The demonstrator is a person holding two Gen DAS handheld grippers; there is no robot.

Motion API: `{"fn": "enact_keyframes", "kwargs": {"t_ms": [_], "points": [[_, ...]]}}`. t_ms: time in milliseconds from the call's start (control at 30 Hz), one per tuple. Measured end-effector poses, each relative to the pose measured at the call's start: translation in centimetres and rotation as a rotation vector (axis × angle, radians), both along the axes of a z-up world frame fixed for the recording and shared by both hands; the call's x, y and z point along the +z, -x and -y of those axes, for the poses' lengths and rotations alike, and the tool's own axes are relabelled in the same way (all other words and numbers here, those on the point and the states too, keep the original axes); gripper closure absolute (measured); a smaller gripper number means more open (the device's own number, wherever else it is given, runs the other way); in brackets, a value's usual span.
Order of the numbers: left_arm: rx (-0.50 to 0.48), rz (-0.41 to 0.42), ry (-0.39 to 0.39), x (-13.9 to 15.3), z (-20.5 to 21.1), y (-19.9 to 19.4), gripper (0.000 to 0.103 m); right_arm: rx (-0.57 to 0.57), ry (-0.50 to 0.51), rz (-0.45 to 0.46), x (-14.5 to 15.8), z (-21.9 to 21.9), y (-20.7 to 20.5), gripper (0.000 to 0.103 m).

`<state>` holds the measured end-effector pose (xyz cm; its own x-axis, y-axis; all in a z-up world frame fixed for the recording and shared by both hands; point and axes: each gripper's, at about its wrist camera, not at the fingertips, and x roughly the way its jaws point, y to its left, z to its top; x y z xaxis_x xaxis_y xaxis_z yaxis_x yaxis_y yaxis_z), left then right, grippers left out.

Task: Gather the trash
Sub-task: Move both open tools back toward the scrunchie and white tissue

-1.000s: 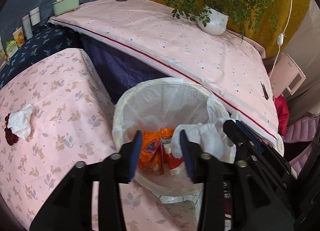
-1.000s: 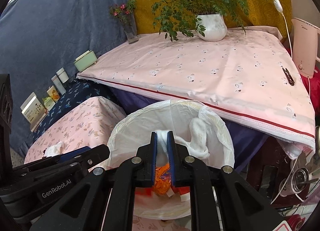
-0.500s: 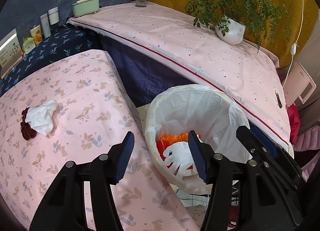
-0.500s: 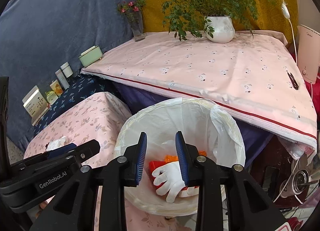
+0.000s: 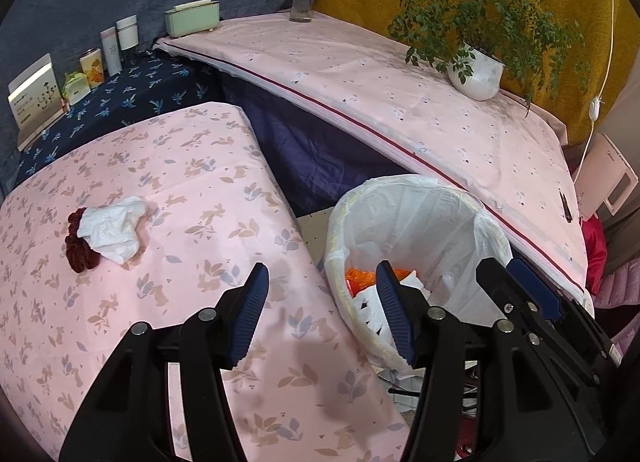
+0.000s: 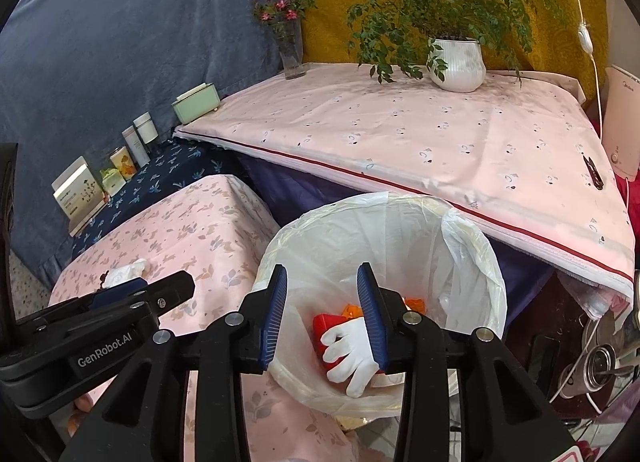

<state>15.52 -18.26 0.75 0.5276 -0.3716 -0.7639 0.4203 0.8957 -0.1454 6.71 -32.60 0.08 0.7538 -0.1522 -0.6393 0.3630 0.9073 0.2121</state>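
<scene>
White tissue [image 5: 114, 228] lies crumpled on a dark red scrunchie [image 5: 80, 250] near the pink rabbit-print cover's [image 5: 192, 182] left edge, unobstructed. The left gripper [image 5: 322, 312] gapes empty above that cover's right edge (bin [image 6: 384, 222] just beside). The right gripper [image 6: 322, 312], empty, is opening over the lined bin, where a white glove [image 6: 352, 354] lies on red and orange wrappers [image 6: 326, 326].

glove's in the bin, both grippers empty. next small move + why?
Probably swing the left gripper left toward the crumpled white tissue on the pink tablecloth. It is the only loose trash visible outside the bin, and it lies on that gripper's side. The white glove already rests inside the bin, below the right gripper, whose jaws are opening with nothing between them.
</scene>
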Motion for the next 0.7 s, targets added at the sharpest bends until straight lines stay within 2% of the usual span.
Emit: {"fn": "enact_keyframes", "kwargs": {"t_ms": [200, 567, 700], "points": [[0.038, 0.027, -0.027, -0.1, -1.8, -0.1, 0.05, 0.024, 0.015, -0.013, -0.3, -1.3, 0.0, 0.059], [0.116, 0.041, -0.07, -1.1, -5.8, -1.1, 0.05, 0.073, 0.048, -0.029, -0.6, -4.6, -1.1, 0.037], [0.147, 0.046, -0.079, -1.4, -7.4, -1.4, 0.043, 0.098, 0.057, -0.029, -0.7, -6.2, -1.7, 0.03]]}}
